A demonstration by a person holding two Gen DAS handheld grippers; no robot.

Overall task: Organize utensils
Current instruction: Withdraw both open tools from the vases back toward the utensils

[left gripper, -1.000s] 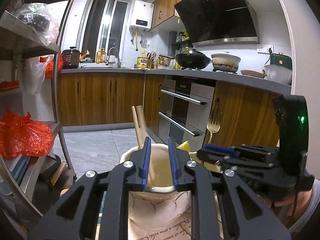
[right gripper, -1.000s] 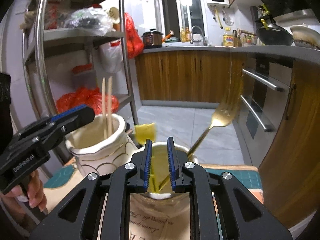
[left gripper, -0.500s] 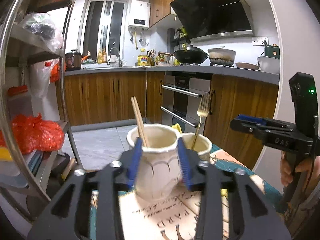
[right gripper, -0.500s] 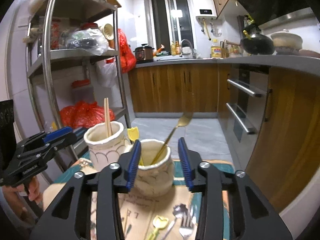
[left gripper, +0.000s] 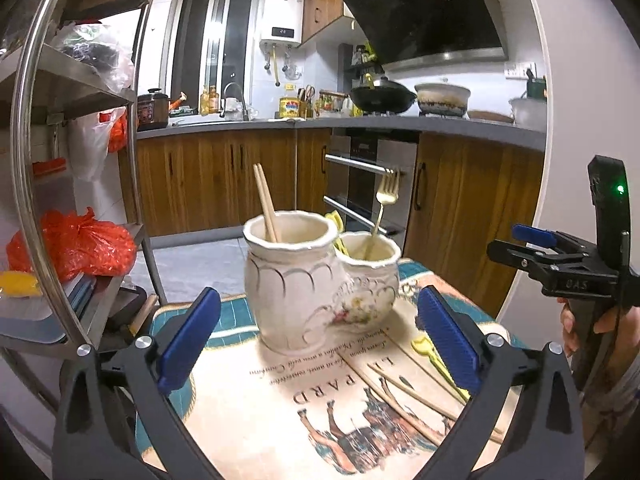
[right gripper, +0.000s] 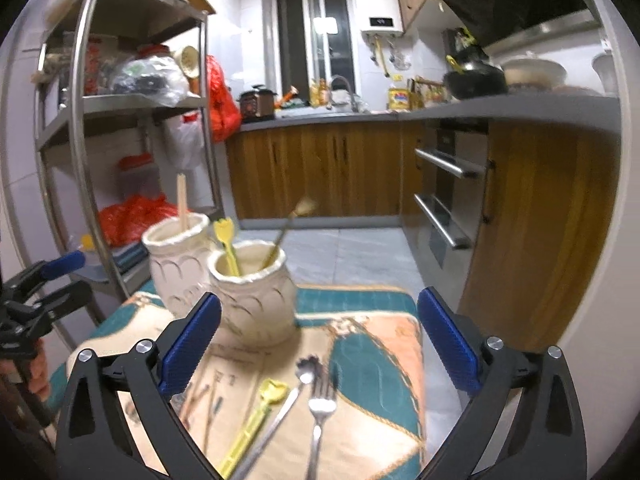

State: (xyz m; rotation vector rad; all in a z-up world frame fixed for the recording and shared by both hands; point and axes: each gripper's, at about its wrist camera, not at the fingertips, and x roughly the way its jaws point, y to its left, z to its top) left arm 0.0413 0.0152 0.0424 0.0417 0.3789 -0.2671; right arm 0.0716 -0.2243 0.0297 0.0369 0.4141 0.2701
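i see two glossy glazed ceramic jars (left gripper: 294,280) on a printed woven cloth mat (left gripper: 280,408), wooden chopsticks (left gripper: 265,202), a shiny gold metal fork (left gripper: 384,204), a yellow plastic spoon (right gripper: 250,428) and a polished steel fork (right gripper: 318,420).

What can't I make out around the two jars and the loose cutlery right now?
- Lower ends of the chopsticks and gold fork: left wrist view, hidden inside the tall jar and short jar.
- Silver fork and yellow utensil handles: right wrist view, blurred and cut off by the bottom edge.
- Loose chopsticks: left wrist view, far ends behind the left gripper finger.
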